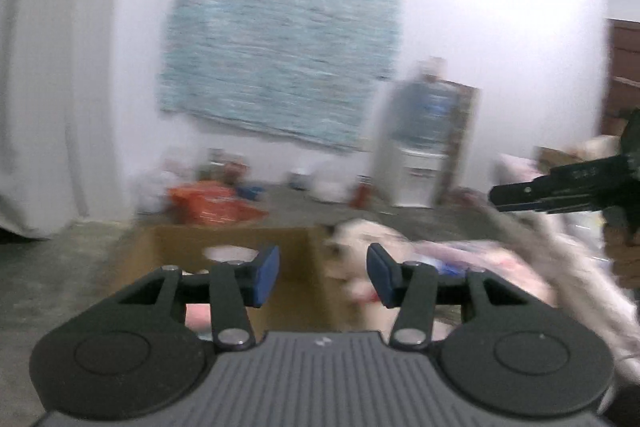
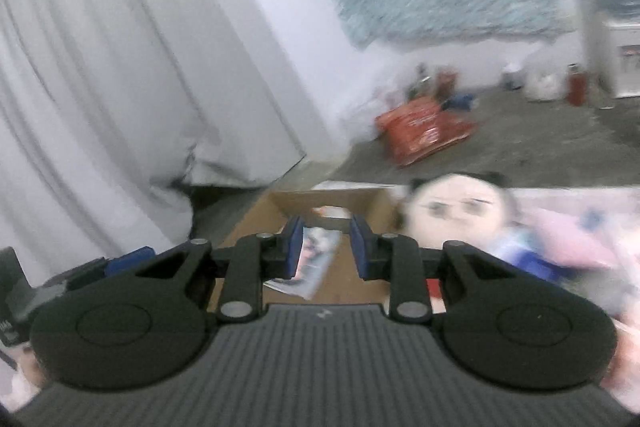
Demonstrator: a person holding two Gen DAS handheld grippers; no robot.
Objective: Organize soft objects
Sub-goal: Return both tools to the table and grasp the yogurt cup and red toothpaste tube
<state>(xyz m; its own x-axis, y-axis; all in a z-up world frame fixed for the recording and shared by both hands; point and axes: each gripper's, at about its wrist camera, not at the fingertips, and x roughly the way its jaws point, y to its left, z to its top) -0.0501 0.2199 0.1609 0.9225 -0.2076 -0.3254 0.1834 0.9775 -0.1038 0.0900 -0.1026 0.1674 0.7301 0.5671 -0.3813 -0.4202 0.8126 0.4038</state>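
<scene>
Two black claws, left claw (image 1: 323, 275) and right claw (image 2: 325, 247) parted, empty, over brown cardboard box (image 2: 362, 201), round-faced plush doll (image 2: 460, 211) beside.

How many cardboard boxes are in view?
1: an open brown cardboard box directly ahead of both claws, left of the round-faced plush doll. Blur may hide others.

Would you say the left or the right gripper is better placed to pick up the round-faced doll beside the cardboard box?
Probably the right gripper: the doll sits just beyond its fingertips, jaws apart and empty.
</scene>
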